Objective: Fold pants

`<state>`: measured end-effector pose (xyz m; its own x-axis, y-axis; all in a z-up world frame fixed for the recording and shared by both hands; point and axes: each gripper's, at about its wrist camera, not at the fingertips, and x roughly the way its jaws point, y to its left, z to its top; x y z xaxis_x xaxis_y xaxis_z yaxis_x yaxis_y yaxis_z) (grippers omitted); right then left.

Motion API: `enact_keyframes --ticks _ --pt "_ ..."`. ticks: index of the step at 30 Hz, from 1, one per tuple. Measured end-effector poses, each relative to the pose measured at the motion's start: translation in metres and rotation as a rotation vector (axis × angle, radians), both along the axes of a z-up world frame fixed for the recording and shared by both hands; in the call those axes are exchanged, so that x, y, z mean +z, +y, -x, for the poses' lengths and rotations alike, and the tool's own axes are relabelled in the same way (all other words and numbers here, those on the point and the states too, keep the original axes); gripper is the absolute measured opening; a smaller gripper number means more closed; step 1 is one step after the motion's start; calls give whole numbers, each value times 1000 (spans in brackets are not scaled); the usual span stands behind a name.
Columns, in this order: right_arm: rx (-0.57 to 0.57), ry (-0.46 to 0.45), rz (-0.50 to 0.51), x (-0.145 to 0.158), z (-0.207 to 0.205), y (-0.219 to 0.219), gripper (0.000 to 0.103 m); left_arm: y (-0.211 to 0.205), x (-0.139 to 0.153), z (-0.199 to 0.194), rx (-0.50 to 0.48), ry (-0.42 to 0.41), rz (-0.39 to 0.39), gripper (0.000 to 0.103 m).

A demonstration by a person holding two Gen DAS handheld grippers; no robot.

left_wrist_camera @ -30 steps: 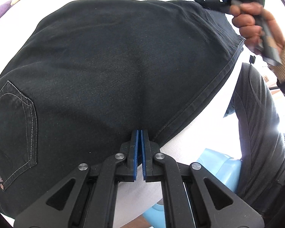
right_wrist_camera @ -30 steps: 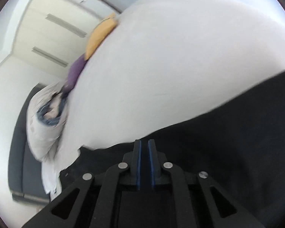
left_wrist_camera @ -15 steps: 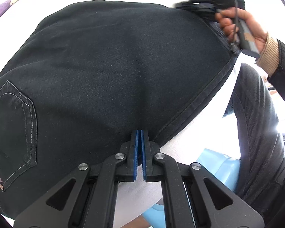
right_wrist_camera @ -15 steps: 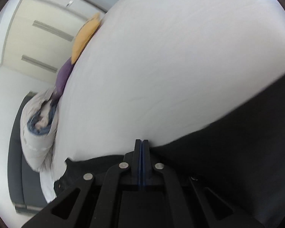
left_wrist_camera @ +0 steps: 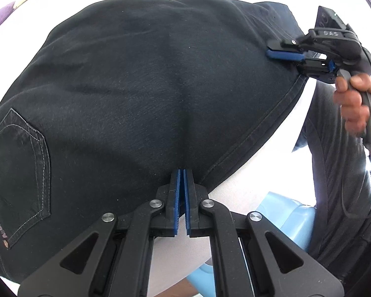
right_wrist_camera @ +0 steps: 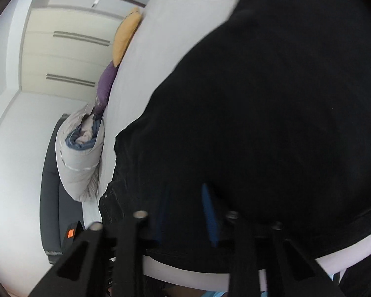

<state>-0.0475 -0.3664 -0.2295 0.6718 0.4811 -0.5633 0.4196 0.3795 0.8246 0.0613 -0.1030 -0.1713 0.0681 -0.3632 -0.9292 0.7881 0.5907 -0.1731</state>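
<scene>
Pants (left_wrist_camera: 148, 86), dark denim, lie spread flat on a white bed (left_wrist_camera: 235, 193), seat side up. Their back pocket (left_wrist_camera: 17, 173) is at the far left and a stitched edge runs down the right side.

At the near edge in the middle, the left gripper (left_wrist_camera: 181, 173) has its jaws closed to a sliver. It seems to pinch the cloth there, and a faint ridge runs up from its tips.

Further right, the right gripper (left_wrist_camera: 282, 54), held in a hand (left_wrist_camera: 353, 104), sits at the far corner. Its jaws are opening, with cloth lying between them and not pressed.

For a clean fold, I think the right side should bite fully onto that corner's hem before any lift. Both corners should then rise together and travel level, so the edge lands square and does not drag a wrinkle across the seat.

Lower right, a pale blue tub (left_wrist_camera: 289, 220) shows beside the bed. Only its outer wall is visible, so what it holds cannot be told.
</scene>
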Motion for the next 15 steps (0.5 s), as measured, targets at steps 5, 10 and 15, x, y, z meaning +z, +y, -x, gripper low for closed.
enact_keyframes --ticks 5,10,15 --pt "-208 68 27 1 70 -75 0 6 1 -3 12 14 25 2" --pt "-330 205 80 26 119 -107 4 8 0 -3 7 8 25 2" --pt "-368 95 89 72 115 -111 66 7 2 -1 5 -2 15 2"
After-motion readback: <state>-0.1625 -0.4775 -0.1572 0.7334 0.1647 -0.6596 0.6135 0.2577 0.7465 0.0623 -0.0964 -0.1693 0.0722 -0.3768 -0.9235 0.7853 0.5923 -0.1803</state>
